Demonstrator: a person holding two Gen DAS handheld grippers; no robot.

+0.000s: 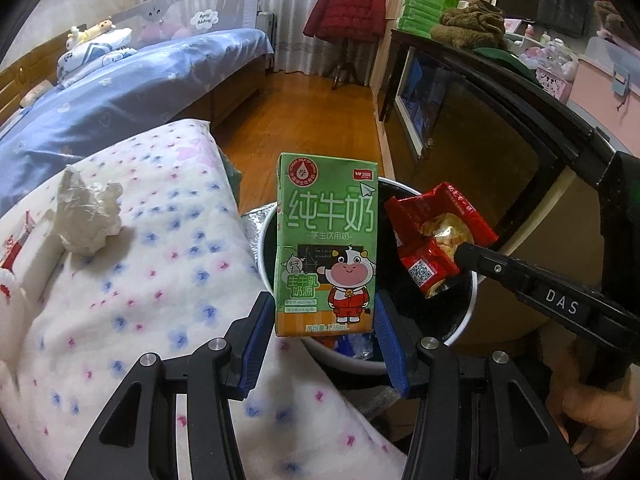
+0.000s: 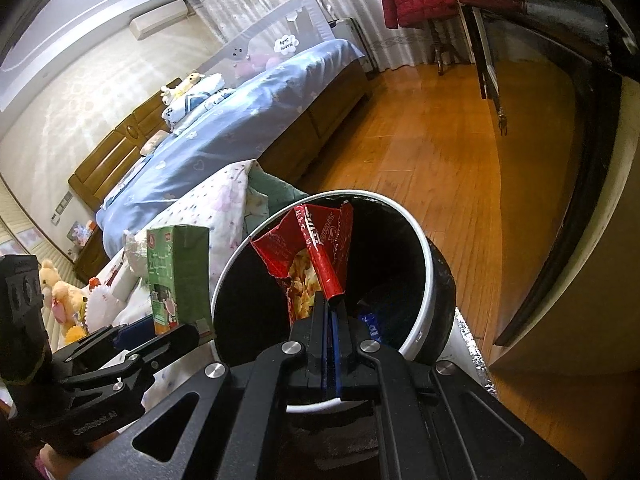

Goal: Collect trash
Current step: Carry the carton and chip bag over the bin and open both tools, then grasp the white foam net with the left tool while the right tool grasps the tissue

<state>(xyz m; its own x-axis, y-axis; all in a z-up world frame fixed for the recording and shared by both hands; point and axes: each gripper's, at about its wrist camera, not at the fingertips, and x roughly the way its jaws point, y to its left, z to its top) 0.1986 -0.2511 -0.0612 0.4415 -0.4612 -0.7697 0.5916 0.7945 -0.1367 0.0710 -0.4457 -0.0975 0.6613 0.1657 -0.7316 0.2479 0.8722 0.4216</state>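
Step in hand: carrying two pieces of trash to the bin, both already lifted, neither yet dropped.
Left gripper (image 1: pixel 324 316): jaws clenched on the lower sides of the milk carton (image 1: pixel 326 244), blue pads pressing its two faces; carton upright, rising above the jaws.
Carton's place: directly ahead of the left jaws, over the near-left part of the bin's rim (image 1: pixel 266 256), judged only partly above the opening.
Right gripper (image 2: pixel 330 312): jaws pinched fully together on the bottom edge of the red snack wrapper (image 2: pixel 316 248); wrapper fanned open above the jaws, crumbs of snack visible inside.
Wrapper's place: just beyond the right jaws, over the dark mouth of the trash bin (image 2: pixel 420 240), judged well inside the rim.
Bin contents: some blue packaging seen low in the bin, below both pairs of jaws.
Left behind: crumpled tissue (image 1: pixel 86 214) on the flowered quilt (image 1: pixel 160 280), well to the left of the left jaws, apart from the carton.
Next move, right: judged to need only a release, since the wrapper hung above the opening.
Next move, left: judged to need a short carry further over the opening before release, lest the carton strike the rim and tip outward onto the quilt.
After that: tissue likely the next pick.
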